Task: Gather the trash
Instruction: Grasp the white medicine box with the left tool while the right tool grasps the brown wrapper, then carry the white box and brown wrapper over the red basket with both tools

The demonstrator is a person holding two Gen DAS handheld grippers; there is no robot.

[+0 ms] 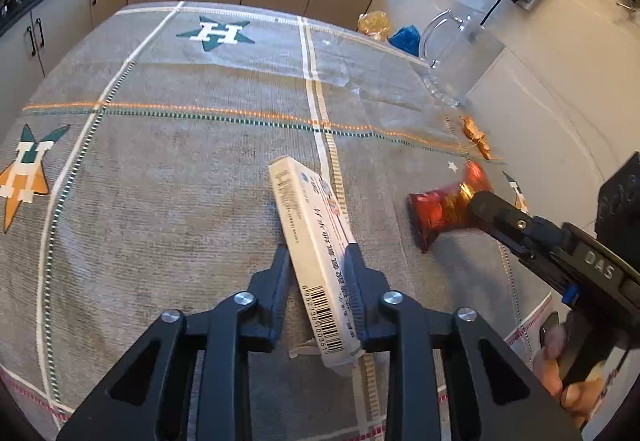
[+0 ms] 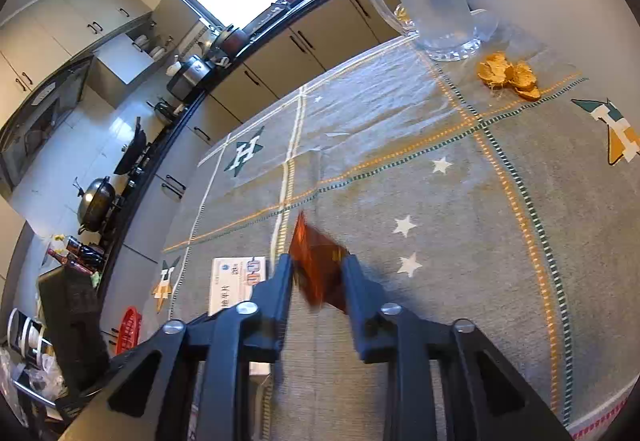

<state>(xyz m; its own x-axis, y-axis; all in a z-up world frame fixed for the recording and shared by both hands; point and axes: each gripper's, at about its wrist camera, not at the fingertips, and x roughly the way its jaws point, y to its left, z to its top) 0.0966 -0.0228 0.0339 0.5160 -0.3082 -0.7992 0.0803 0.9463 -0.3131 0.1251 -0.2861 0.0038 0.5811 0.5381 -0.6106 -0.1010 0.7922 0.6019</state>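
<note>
the left gripper (image 1: 318,255) is clamped across the white box (image 1: 310,241), whose long axis runs straight ahead between its fingers. the right gripper (image 2: 318,267) pinches the red wrapper (image 2: 318,265), just right of the box.

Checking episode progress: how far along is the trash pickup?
Done: nothing visibly collected yet, and no bin is in view. In hand: the left gripper is clamped on the white cardboard box, and the right gripper has the red foil wrapper between its fingers, both still at the tablecloth. Left: the crumpled gold wrappers beside the clear glass jug.
</note>
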